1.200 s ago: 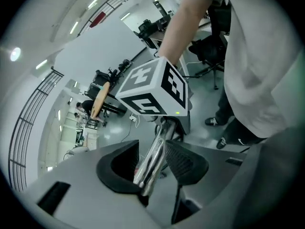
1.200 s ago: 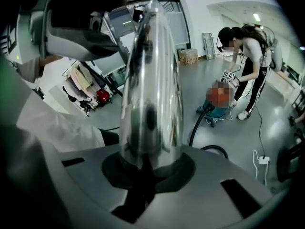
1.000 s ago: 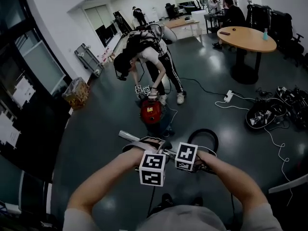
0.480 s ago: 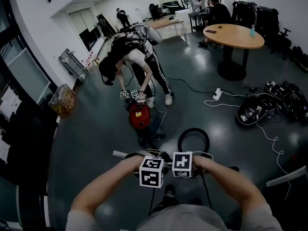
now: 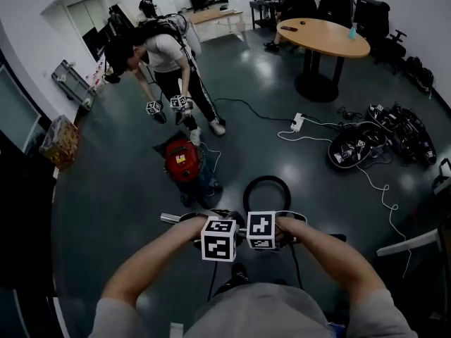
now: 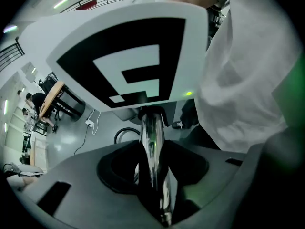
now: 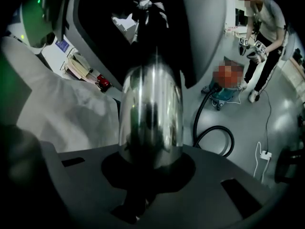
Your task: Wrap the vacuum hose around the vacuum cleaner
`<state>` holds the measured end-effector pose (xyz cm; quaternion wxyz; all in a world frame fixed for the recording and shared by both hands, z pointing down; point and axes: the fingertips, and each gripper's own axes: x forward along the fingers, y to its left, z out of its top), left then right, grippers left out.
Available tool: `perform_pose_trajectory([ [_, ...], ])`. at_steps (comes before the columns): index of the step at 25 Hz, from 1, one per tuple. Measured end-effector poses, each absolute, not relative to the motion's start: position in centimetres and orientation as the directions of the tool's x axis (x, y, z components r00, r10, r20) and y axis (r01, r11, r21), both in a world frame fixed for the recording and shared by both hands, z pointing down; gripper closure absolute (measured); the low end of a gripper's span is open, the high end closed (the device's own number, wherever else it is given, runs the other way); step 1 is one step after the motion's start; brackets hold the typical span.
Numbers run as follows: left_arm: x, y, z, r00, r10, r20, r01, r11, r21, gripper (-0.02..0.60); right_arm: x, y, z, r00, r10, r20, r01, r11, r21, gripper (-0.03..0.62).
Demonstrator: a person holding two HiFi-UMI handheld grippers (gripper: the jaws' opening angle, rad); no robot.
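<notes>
Both grippers have dropped lower. Left gripper (image 6: 152, 175) and right gripper (image 7: 143, 175) each clamp the shiny metal tube (image 5: 171, 218). Its black hose (image 5: 266, 179) loops over the glossy dark office floor (image 5: 120, 189) to the red vacuum cleaner (image 5: 181, 159).

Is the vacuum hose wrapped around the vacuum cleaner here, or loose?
Loose. The black hose lies in an open loop on the floor beside the red vacuum cleaner, not around it.
</notes>
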<state>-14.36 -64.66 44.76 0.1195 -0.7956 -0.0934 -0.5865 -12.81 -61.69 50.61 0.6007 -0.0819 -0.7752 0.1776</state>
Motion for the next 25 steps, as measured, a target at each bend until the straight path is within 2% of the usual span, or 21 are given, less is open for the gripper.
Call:
perform_pose_trajectory([
  [10, -17.9, -67.9, 47.5, 0.365, 0.074, 0.928, 0.299, -0.953, -0.041, 0.417, -15.8, -64.7, 52.6, -0.168, 0.366, 0.915, -0.154, 0.907, -0.391, 0.546],
  [21, -20.7, -69.3, 48.1, 0.373, 0.152, 0.915, 0.33, -0.944, 0.023, 0.417, -18.5, -66.2, 52.8, -0.135, 0.374, 0.918, -0.217, 0.892, -0.396, 0.546],
  [25, -21.5, -69.3, 48.6, 0.357, 0.175, 0.918, 0.329, -0.943, 0.052, 0.357, -19.3, -66.7, 52.9, -0.125, 0.376, 0.918, -0.202, 0.896, -0.395, 0.546],
])
